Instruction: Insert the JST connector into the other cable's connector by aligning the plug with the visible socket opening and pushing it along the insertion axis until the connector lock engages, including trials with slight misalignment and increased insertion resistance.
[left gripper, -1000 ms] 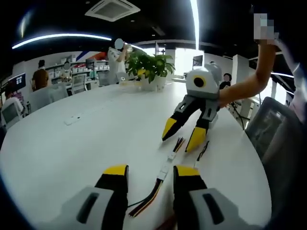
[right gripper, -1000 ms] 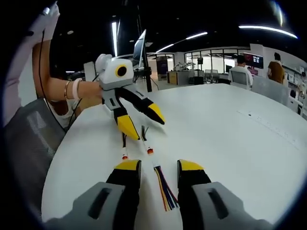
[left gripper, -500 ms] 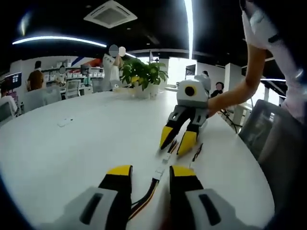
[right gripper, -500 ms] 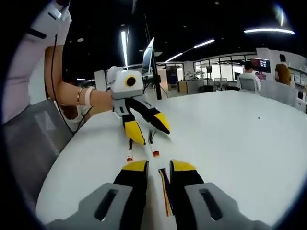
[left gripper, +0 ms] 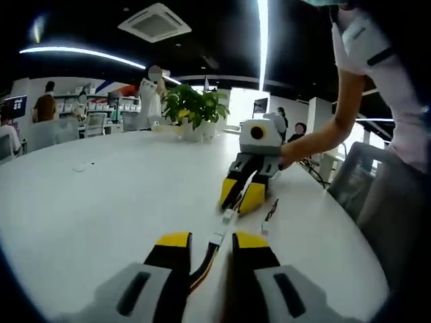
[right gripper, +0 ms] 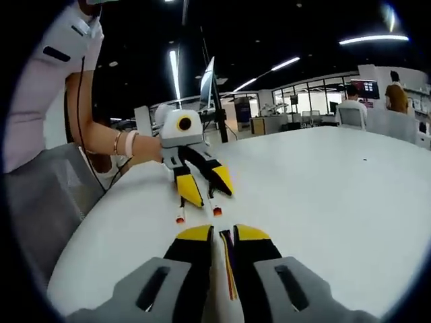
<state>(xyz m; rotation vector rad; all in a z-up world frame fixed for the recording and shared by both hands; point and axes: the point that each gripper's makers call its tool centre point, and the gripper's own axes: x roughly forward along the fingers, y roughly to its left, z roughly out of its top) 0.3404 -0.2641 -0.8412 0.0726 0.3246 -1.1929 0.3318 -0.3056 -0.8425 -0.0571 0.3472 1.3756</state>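
While both cable ends are lying on the white tabletop near its curved edge by the person, the two grippers are closing in on them from opposite ends. In the left gripper view, the left gripper is sitting low with its yellow-tipped jaws narrowed around the multicoloured ribbon cable, whose white JST connector is poking out just ahead of the tips. Whether the pads are actually pinching the wires, I cannot tell; the jaws look nearly closed around them. Across from it, the right gripper is coming down over the other cable's connector, its jaws drawn close with that cable's wires between them.

In the right gripper view, the right gripper is showing the same nearly shut posture with its striped cable running up between the jaws, and the left gripper is facing it, two small red-tipped ends lying just ahead of it. A third loose lead is resting beside the pair.

Judging from this, the step in hand is securing each cable just behind its housing. Doing it well probably means gripping close to the connector so the wires are not flexing, keeping both housings flat on the tabletop, lining the plug squarely with the socket mouth, and only then pushing straight along the axis. Any skew now is likely to be showing up later as jamming.
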